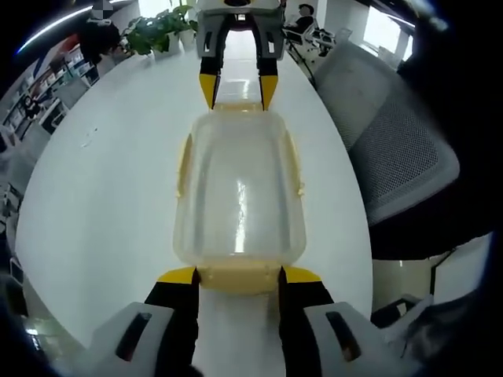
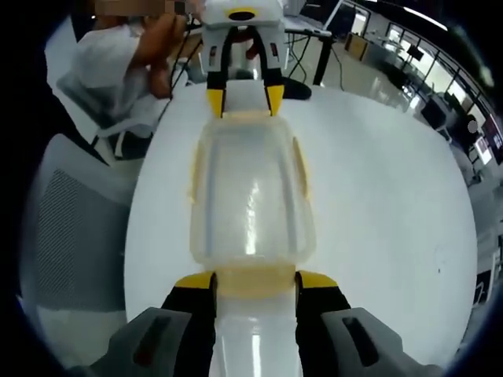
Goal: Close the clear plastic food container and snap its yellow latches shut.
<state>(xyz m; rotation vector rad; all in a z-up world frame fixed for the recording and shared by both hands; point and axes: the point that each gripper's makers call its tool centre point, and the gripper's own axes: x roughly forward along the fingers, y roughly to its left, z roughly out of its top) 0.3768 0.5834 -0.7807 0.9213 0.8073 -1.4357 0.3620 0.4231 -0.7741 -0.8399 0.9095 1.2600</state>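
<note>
A clear plastic food container (image 1: 240, 188) (image 2: 251, 196) lies lengthwise on the white table (image 1: 110, 181) with its lid resting on it. Pale yellow latches run along its long sides (image 1: 184, 165) (image 2: 302, 169) and across both ends. In the left gripper view my left gripper (image 1: 240, 276) is open, its yellow-tipped jaws on either side of the near end latch (image 1: 240, 281). The right gripper (image 1: 238, 93) straddles the far end. From the right gripper view the right gripper (image 2: 256, 281) is open around its own end latch (image 2: 255, 283), facing the left gripper (image 2: 244, 102).
A grey mesh chair (image 1: 393, 149) (image 2: 71, 228) stands close to one long table edge. Potted plants (image 1: 157, 31) sit at the table's far end in the left gripper view. A person (image 2: 118, 55) is seated at the far corner in the right gripper view.
</note>
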